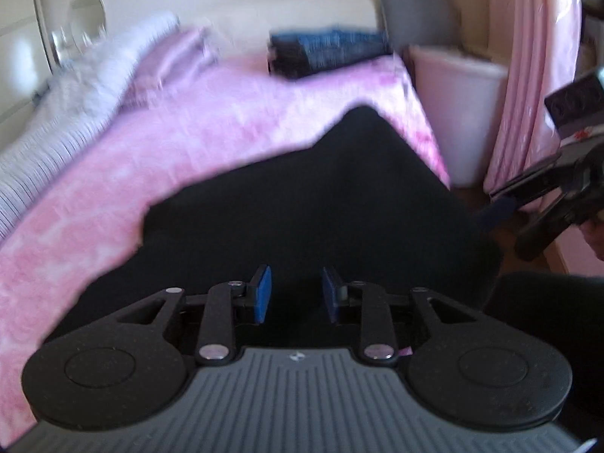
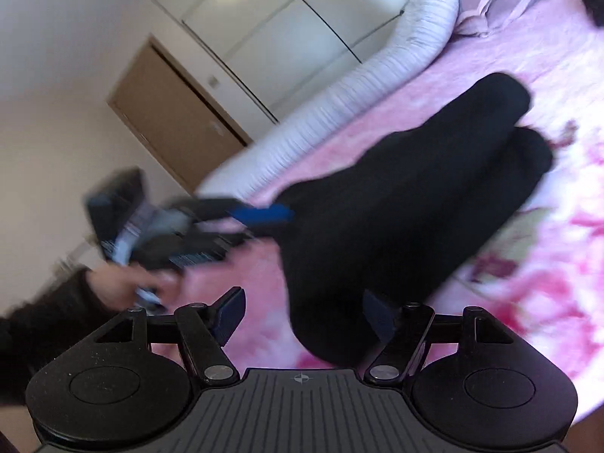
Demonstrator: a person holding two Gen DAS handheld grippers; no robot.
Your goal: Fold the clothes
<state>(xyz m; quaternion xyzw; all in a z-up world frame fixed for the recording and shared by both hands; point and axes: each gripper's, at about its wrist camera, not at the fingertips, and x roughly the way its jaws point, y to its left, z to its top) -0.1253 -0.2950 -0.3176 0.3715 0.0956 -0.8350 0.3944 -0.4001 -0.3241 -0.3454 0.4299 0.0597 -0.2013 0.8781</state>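
Black garment (image 1: 302, 207), left gripper (image 1: 295, 294) parted, empty

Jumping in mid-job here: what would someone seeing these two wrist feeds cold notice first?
The black garment dominates both views, lying across the pink blanket on the bed. Both grippers are open: the left gripper hovers over the garment's near part, and the right gripper straddles its near edge. At the far end of the bed sits a dark blue folded stack, with a striped pale duvet bunched along the left side.
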